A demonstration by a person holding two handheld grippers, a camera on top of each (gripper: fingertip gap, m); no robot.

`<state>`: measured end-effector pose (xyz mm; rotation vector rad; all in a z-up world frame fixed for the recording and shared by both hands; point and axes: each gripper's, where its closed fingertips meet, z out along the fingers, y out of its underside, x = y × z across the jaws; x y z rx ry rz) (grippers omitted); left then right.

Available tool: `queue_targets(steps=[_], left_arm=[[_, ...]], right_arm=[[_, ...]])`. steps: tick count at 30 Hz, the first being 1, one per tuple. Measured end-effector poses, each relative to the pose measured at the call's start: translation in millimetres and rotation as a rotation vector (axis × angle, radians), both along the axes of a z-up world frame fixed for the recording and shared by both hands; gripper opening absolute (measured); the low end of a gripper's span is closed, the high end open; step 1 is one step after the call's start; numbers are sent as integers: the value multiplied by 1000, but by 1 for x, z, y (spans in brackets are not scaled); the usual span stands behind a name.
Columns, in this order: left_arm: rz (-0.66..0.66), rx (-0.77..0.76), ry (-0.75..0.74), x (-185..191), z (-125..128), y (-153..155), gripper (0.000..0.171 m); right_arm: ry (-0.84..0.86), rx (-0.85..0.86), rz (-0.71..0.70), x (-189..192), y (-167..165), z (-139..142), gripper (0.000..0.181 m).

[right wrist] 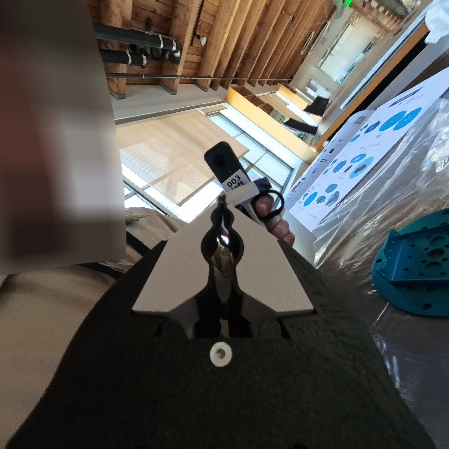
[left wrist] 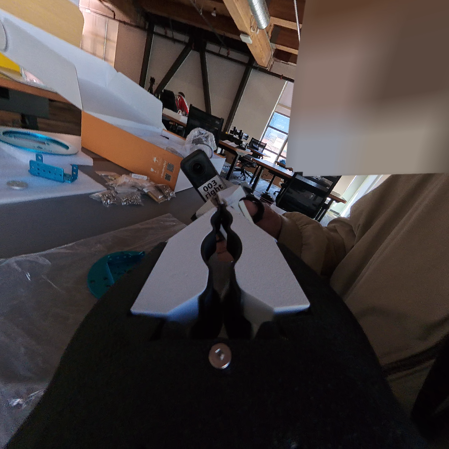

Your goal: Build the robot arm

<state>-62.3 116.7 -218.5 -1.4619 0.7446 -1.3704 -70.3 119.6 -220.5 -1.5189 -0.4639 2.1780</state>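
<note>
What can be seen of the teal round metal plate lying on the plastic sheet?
The teal round metal plate looks like anodized metal, drilled with many holes of differing sizes. A matching perforated bracket stands on top of it. It lies flat on the clear plastic sheet, off to one side of both grippers; neither touches it. In the left wrist view it is partly hidden.
</note>
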Motion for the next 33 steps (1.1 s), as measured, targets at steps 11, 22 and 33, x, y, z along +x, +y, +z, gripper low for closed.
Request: queue_targets(steps=[11, 22, 33], left_arm=[[103, 69, 331, -13, -42, 17, 0], [38, -22, 670, -40, -97, -2, 19], [54, -87, 530, -36, -84, -8, 18]], right_arm=[[-319, 253, -277, 32, 37, -16, 0], [-925, 792, -108, 31, 0, -86, 17], [-1094, 841, -37, 11, -8, -116, 9]])
